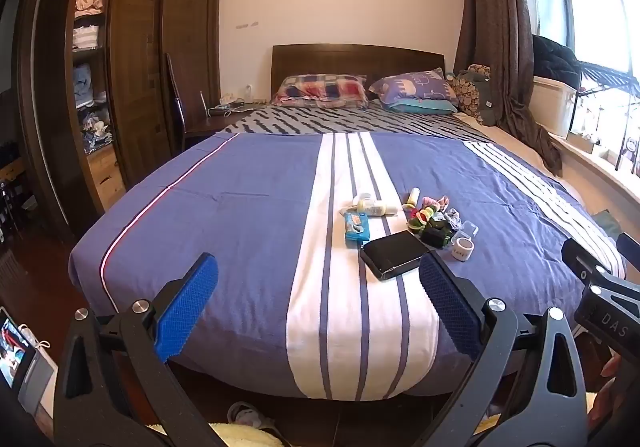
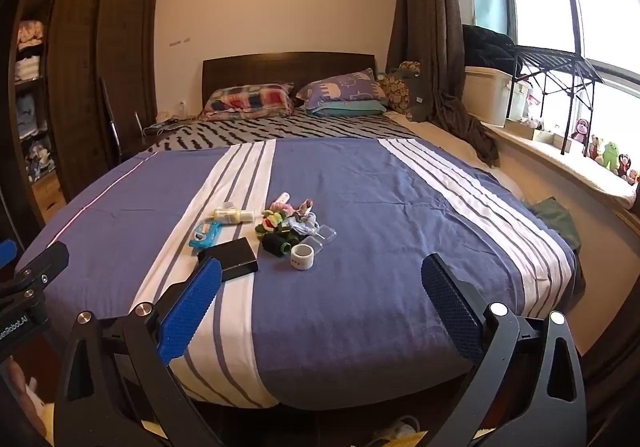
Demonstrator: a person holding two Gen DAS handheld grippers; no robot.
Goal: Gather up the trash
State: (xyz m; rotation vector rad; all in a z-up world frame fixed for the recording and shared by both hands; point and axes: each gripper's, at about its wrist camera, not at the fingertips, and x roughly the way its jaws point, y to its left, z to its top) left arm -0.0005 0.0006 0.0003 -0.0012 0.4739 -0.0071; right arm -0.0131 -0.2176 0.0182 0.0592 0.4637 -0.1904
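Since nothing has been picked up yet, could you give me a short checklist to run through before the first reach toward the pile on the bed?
1. Left gripper open and holding nothing: ok.
2. Right gripper open and holding nothing: ok.
3. Items in view: black box, blue wipes pack, white tape roll and lotion bottle all lie on the bedspread: ok.
4. Path to the pile unobstructed: ok.
5. Trash container in view: not ok, none shows in either view.
6. Which items count as trash: cannot tell.
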